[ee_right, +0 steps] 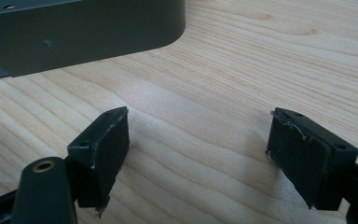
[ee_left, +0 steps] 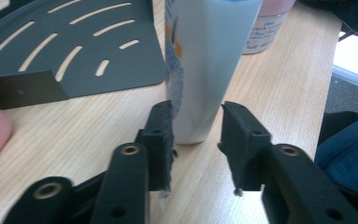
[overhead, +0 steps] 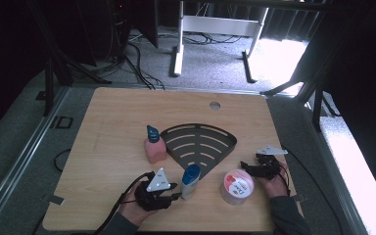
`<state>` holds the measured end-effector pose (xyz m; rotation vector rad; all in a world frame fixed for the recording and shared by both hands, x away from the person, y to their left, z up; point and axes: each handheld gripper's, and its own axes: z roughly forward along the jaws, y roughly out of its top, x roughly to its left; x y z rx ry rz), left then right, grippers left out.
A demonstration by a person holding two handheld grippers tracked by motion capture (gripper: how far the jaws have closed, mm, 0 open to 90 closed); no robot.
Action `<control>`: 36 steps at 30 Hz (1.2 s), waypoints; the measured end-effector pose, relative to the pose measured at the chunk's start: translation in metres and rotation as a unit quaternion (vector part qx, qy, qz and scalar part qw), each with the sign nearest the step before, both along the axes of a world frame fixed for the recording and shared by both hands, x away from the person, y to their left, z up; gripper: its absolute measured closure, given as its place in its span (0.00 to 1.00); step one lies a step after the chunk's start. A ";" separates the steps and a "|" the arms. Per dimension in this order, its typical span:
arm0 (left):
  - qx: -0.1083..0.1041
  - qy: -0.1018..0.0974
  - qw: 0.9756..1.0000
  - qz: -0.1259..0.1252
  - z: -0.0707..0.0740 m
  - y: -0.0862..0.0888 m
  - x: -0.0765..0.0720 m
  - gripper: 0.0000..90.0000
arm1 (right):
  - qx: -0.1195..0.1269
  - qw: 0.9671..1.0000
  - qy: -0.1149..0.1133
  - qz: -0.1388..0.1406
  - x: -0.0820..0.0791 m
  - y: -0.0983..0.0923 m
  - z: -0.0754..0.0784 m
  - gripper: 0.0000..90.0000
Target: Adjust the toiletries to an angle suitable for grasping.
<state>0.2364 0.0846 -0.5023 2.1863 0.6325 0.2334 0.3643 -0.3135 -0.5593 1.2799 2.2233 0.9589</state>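
step: letting go of the white bottle (ee_left: 205, 65) | left gripper (ee_left: 196, 135): jaws a bit apart around the bottle's foot, not squeezing | bottle: stands on the table (overhead: 112, 112) by the dark rack (overhead: 199, 142) | right gripper (ee_right: 198, 154): wide, holds nothing | next: pull back straight, don't bump it

Grey carpet floor (overhead: 210, 58), white desk frame (overhead: 215, 24), bright daylight patch (overhead: 279, 56).

White bottle (ee_left: 205, 70), upright on my table.
It has a blue cap and stands by the tip of the dark slotted rack (overhead: 199, 143), between the pink bottle (overhead: 154, 147) and the round tub (overhead: 237, 186), before me.
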 end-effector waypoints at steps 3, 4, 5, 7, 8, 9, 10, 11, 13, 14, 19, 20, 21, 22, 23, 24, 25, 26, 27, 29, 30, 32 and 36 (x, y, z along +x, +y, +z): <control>-0.001 0.002 1.000 0.000 -0.002 -0.005 0.000 0.63 | 0.000 1.000 0.000 0.000 0.000 0.000 0.000 0.23; -0.005 0.004 1.000 0.000 -0.003 -0.007 0.000 0.62 | 0.000 1.000 0.000 0.000 0.000 0.000 0.000 0.23; -0.007 0.003 1.000 0.000 -0.004 -0.010 0.001 0.61 | 0.000 1.000 0.000 0.000 0.000 0.000 0.000 0.23; -0.011 0.001 1.000 0.002 -0.005 -0.014 0.001 0.58 | 0.000 1.000 0.000 0.000 0.000 0.000 0.000 0.23; -0.010 -0.003 1.000 0.002 -0.006 -0.017 0.001 0.55 | 0.000 1.000 0.000 0.000 0.000 0.000 0.000 0.23; -0.009 -0.010 1.000 0.002 -0.007 -0.019 0.002 0.52 | 0.000 1.000 0.000 0.000 0.000 0.000 0.000 0.23; -0.010 -0.012 1.000 0.004 -0.008 -0.021 0.003 0.51 | 0.000 1.000 0.000 0.000 0.000 0.000 0.000 0.23; -0.013 -0.013 1.000 0.005 -0.008 -0.022 0.004 0.49 | 0.000 1.000 0.000 0.000 0.000 0.000 0.000 0.23; -0.020 -0.015 1.000 0.011 -0.010 -0.024 0.008 0.47 | 0.000 1.000 0.000 0.000 0.000 0.000 0.000 0.23; -0.024 -0.015 1.000 0.013 -0.010 -0.026 0.009 0.46 | 0.000 1.000 0.000 0.000 0.000 0.000 0.000 0.23; -0.029 -0.022 0.999 0.013 -0.010 -0.033 0.012 0.45 | 0.000 1.000 0.000 0.000 0.000 0.000 0.000 0.23; -0.031 -0.022 0.999 0.014 -0.010 -0.033 0.013 0.46 | 0.000 1.000 0.000 0.000 0.000 0.000 0.000 0.23; -0.034 -0.022 0.999 0.014 -0.010 -0.033 0.013 0.48 | 0.000 1.000 0.000 0.000 0.000 0.000 0.000 0.23; -0.033 -0.024 0.999 0.016 -0.010 -0.033 0.013 0.49 | 0.000 1.000 0.000 0.000 0.000 0.000 0.000 0.23; -0.031 -0.025 0.999 0.019 -0.010 -0.033 0.013 0.52 | 0.000 1.000 0.000 0.000 0.000 0.000 0.000 0.23; -0.030 -0.024 0.999 0.023 -0.009 -0.032 0.014 0.55 | 0.000 1.000 0.000 0.000 0.000 0.000 0.000 0.23; -0.032 -0.022 0.999 0.021 -0.009 -0.031 0.015 0.58 | 0.000 1.000 0.000 0.000 0.000 0.000 0.000 0.23; -0.031 -0.022 0.999 0.021 -0.009 -0.030 0.015 0.59 | 0.000 1.000 0.000 0.000 0.000 0.000 0.000 0.23; -0.028 -0.026 0.999 0.021 -0.009 -0.030 0.014 0.59 | 0.000 1.000 0.000 0.000 0.000 0.000 0.000 0.23; -0.022 -0.030 0.999 0.020 -0.007 -0.029 0.014 0.60 | 0.000 1.000 0.000 0.000 0.000 0.000 0.000 0.23; -0.019 -0.031 0.999 0.022 -0.007 -0.028 0.015 0.60 | 0.000 1.000 0.000 0.000 0.000 0.000 0.000 0.23; -0.011 -0.034 0.999 0.026 -0.006 -0.026 0.016 0.61 | 0.000 1.000 0.000 0.000 0.000 0.000 0.000 0.22; -0.009 -0.035 0.999 0.038 -0.005 -0.019 0.019 0.61 | 0.000 1.000 0.000 0.000 0.000 0.000 0.000 0.22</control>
